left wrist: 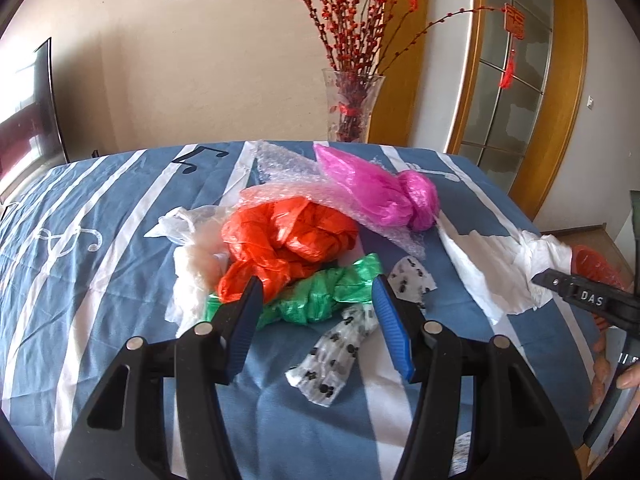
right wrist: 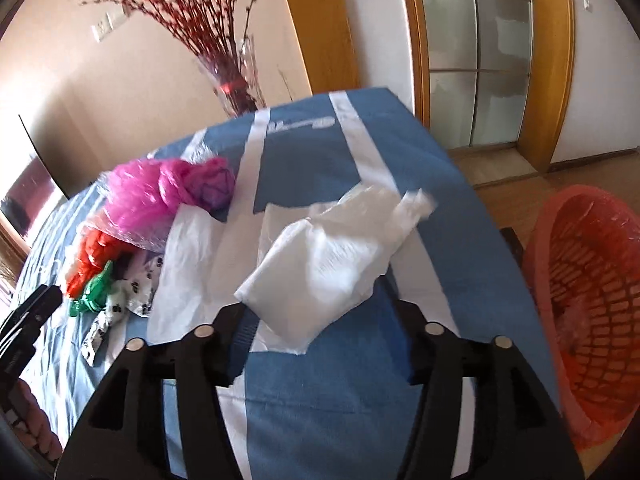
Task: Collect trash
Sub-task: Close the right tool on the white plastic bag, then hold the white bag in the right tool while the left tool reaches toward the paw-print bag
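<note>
Left gripper spread wide, empty, hovering over green bag with orange bag beyond. Right gripper fingertips hidden by white paper; grip impossible to tell. Pink bag far left. Orange basket right, off the blue striped cloth.

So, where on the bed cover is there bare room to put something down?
Free: the near strip of blue striped cover in front of the paw-print scrap, and the far left side by the music notes. Crowded: the middle, where the orange bag, green bag, pink bag and white bag lie.
</note>
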`<state>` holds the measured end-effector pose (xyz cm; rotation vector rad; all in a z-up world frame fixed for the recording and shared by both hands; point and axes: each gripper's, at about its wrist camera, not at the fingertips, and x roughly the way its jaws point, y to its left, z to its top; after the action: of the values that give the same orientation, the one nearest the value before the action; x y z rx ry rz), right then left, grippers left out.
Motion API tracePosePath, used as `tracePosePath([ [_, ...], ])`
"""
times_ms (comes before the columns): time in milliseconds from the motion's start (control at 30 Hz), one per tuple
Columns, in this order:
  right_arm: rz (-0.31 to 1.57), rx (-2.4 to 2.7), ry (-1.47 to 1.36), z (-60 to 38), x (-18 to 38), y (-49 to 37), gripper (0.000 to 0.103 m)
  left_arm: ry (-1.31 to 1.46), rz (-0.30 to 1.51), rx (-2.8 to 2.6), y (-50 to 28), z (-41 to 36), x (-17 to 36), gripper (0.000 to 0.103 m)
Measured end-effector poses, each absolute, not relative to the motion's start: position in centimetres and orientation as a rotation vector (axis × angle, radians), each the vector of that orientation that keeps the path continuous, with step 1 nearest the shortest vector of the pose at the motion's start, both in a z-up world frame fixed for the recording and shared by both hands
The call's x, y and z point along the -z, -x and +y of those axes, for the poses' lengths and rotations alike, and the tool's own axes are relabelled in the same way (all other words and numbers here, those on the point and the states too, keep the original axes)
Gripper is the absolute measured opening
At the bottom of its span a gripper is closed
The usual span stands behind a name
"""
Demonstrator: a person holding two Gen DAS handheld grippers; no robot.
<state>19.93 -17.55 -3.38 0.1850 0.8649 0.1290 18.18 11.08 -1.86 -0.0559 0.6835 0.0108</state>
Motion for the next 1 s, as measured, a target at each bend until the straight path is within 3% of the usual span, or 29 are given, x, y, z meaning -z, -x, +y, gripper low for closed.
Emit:
tracePosePath([
  [167,0.9,-0.129,-0.13,-16.3,4.3,-20.6,0.06,0.052,0.696,-0.021,-18.3,11.6,2.3,0.056],
  [200,0.906,-0.131,-0.115,-16.0,4.5,-20.7,0.054,0.051,0.698,-0.022,-18.3,11.7,2.4,0.056],
  [233,0.915,-0.138,-0.107,-15.7,4.8,-20.8,0.038,0.05,0.7,-0.023,-18.3,11.7,2.5,0.056],
  [267,0.925,-0.14,-0.104,-15.6,5.0,-20.9,0.033,0.047,0.702,-0.025,-18.4,11.7,2.6,0.056],
  [300,0.914,-0.129,-0.091,-15.5,5.1,-20.8,0.018,0.046,0.703,-0.026,-18.4,11.8,2.6,0.056],
  [333,0.913,-0.131,-0.085,-15.5,5.1,-20.8,0.013,0.045,0.704,-0.027,-18.4,11.8,2.7,0.056],
  [900,0.857,-0.137,-0.166,-19.6,3.2,-16.8,0.011,-0.052,0.728,0.036,-19.9,8.1,3.6,0.06],
  [1000,0.864,-0.14,-0.178,-19.6,3.3,-16.8,0.011,-0.08,0.752,0.005,-21.0,7.5,4.3,0.054],
])
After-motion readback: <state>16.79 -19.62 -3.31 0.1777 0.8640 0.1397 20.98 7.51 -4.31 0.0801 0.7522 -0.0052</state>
